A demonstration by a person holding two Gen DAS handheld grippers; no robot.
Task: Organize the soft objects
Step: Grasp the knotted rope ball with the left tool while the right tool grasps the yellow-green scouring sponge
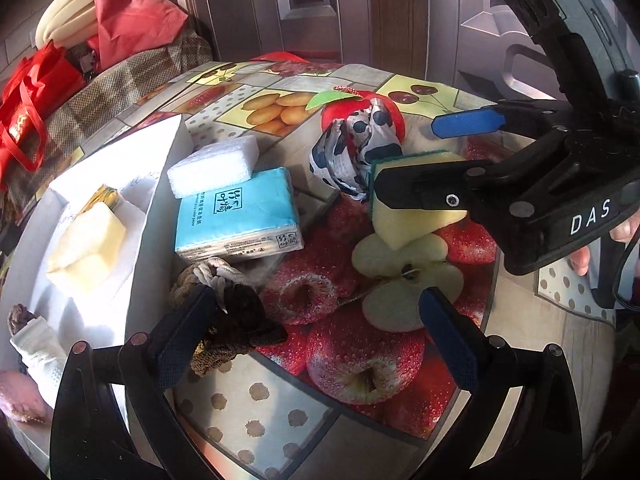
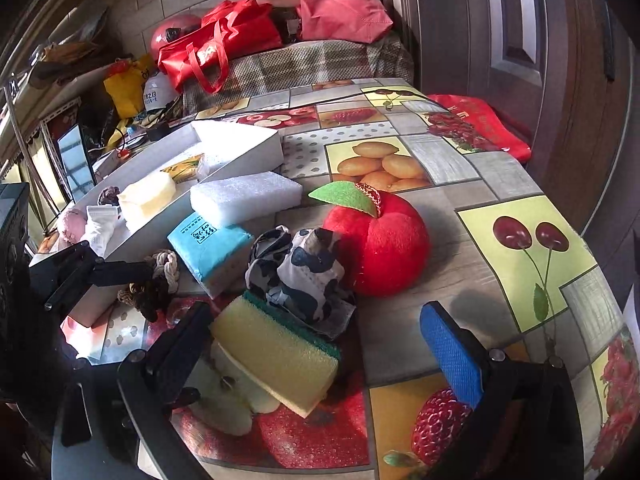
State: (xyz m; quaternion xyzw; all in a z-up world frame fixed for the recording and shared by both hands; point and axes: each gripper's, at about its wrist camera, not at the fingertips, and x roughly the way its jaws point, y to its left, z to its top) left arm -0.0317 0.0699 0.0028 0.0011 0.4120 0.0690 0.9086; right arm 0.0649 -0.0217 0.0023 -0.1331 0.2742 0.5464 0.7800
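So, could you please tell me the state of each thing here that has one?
left gripper: jaws open, brown knot at its left pad
right gripper: jaws open around the sponge
sponge: tilted, leaning on the spotted cloth
spotted cloth: crumpled
white box: open, with foam pieces inside
tissue pack: sealed, foam block on it
plush apple: upright

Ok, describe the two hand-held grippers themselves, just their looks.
Both are alike. The right hand-held gripper has a matte black plastic body with silver screw heads, white letters "DAS" on its side and a small green light on the housing above. One finger carries a textured blue pad. The left hand-held gripper has the same black frame and dark blue textured pads. A black cable hangs by the right one.
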